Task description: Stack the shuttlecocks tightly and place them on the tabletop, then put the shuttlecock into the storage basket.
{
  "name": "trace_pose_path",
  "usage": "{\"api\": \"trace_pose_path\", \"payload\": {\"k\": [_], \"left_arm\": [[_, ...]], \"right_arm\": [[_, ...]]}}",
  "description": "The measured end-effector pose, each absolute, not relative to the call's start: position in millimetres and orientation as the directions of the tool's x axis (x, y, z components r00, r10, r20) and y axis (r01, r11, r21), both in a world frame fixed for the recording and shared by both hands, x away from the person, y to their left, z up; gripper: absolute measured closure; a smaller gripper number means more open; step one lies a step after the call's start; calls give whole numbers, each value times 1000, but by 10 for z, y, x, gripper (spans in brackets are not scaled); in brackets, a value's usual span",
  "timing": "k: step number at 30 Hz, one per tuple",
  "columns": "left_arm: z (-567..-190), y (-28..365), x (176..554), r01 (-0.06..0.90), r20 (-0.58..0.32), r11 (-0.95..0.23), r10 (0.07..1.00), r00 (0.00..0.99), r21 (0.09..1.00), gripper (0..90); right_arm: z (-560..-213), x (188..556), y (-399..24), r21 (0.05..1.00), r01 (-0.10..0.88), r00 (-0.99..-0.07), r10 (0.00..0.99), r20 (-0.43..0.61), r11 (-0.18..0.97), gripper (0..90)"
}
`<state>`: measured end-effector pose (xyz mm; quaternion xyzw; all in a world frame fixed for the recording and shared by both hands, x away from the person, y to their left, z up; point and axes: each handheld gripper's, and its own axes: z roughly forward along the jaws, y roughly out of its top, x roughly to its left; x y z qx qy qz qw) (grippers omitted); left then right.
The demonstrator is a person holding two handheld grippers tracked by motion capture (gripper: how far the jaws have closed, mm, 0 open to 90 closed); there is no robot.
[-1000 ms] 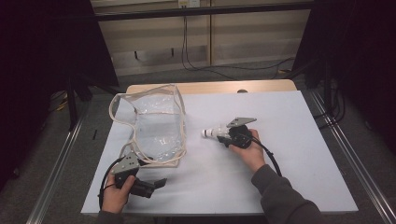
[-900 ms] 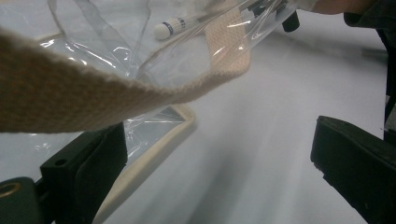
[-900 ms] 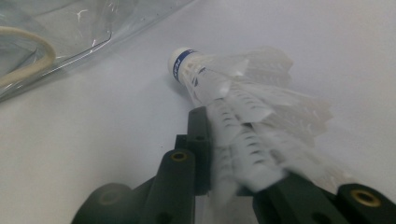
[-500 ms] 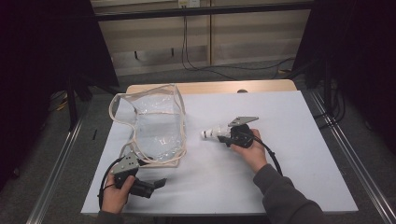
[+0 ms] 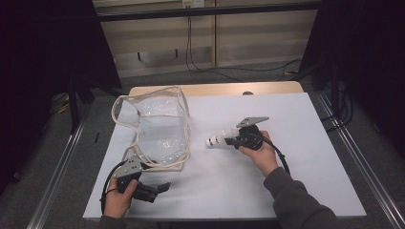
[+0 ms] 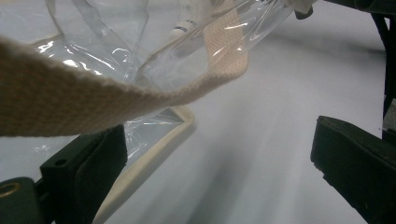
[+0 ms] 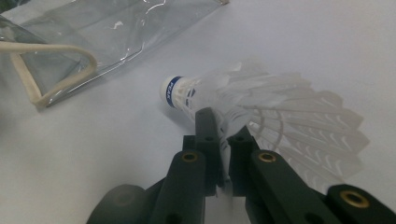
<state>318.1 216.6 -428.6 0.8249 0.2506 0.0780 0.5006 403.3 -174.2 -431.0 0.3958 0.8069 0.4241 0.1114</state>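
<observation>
Black plastic jaws of the right gripper [image 7: 223, 140] are pinched together on the thin feathers of a white feathered shuttlecock [image 7: 261, 112], gripping it just behind its cork so the feather skirt fans back over the jaws and the rounded white cork tip, ringed with a blue band, points forward and away from the hand. From above, the right gripper [image 5: 229, 141] holds the shuttlecock [image 5: 220, 139] low over the white table covering [image 5: 305, 157], aimed toward a clear plastic bag edged with cream webbing [image 5: 160, 131] that lies near, ahead of the cork, but apart from it. The hold looks slight: feathers are thin and springy, so a harder squeeze could crush or bend them, and a quick swing could let the shuttlecock twist or slip out. The left gripper [image 5: 154, 189] is nearer the person, beside the bag's closest corner, with its jaws spread wide and nothing clamped; in its own view a cream woven strap [image 6: 93, 100] of the bag crosses just in front of the near jaw, whether touching or not I cannot tell. If that strap is not caught before the shuttlecock arrives, the limp bag mouth may stay collapsed, and the cork would push the plastic along the table instead of going inside.
</observation>
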Motion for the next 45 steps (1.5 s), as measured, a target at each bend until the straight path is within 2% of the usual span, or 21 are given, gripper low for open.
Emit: {"api": "trace_pose_path", "payload": {"k": [17, 45], "left_arm": [[-4285, 2159, 3186, 327, -113, -376, 491, 864, 867, 37], [-4277, 2150, 3172, 335, -125, -368, 489, 863, 867, 36]], "right_arm": [[-4112, 4026, -1820, 790, 543, -659, 728, 189, 286, 874], [-3721, 4010, -1815, 797, 518, -692, 699, 179, 309, 873]]}}
